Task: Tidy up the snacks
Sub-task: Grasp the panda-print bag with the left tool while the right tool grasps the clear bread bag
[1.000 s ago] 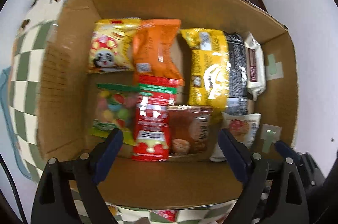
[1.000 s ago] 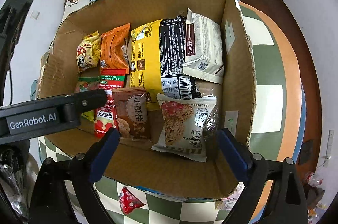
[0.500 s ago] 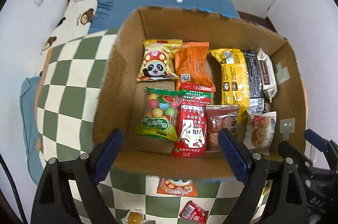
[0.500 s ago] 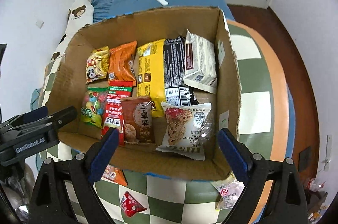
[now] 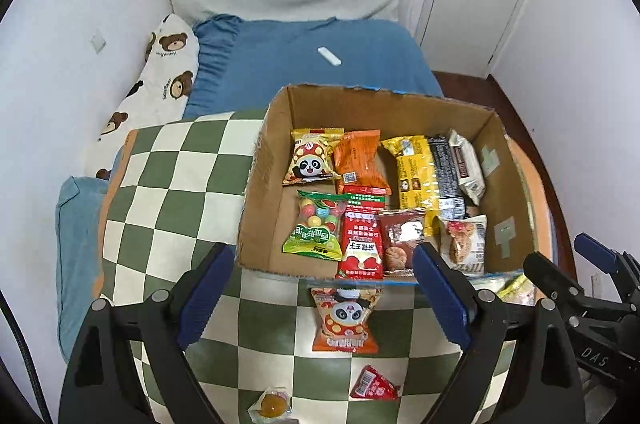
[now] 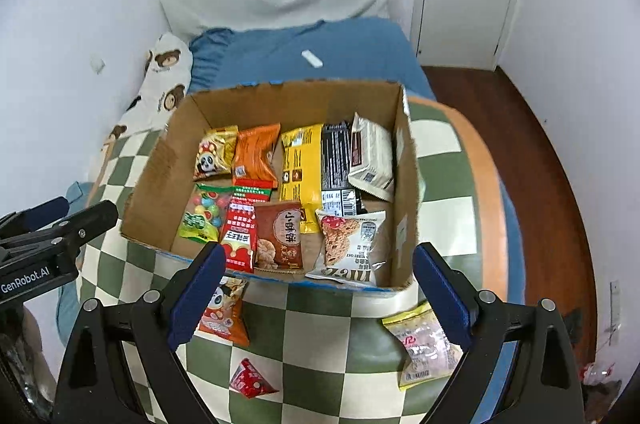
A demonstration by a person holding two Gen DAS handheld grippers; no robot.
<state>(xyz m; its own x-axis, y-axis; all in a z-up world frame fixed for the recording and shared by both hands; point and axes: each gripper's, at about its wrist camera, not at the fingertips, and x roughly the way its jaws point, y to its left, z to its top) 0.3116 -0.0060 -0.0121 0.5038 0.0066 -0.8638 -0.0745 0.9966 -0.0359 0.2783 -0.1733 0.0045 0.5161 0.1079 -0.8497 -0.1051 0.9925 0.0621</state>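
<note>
- Snacks are split between two places: most lie flat in rows inside the cardboard box [image 5: 516, 184], while four remain loose on the checkered cloth [image 5: 168, 184] in front of it.
- Left gripper [image 5: 324, 292] hangs above the cloth with its fingers spread wide and nothing between them; the right gripper [image 6: 316, 288] is likewise wide apart and empty.
- Panda packet [image 5: 345, 320] lies touching the box's near wall. A pick there risks a fingertip catching the cardboard edge and shoving the whole box, which looks light enough to slide on the cloth.
- Red triangular sachet [image 6: 250, 380] and orange jelly cup [image 5: 271, 405] are small and low; fingers closing on them could pinch the cloth too, dragging it and shifting everything on it.
- Yellow-edged pink packet [image 6: 426, 348] sits near the rounded table edge on the right side. A glancing push would likely send it to the wooden floor [image 6: 540, 184].
- Packaging looks glossy and air-filled, so a grip at the puffy middle may slip; a sealed edge seems safer.
- Both grippers are close together, so reaching for neighbouring packets at once could make them collide.
- Free floor in the box is mainly at its left, and dropping a packet elsewhere would bury the oat bar bag [image 6: 352, 244] or its neighbours.
</note>
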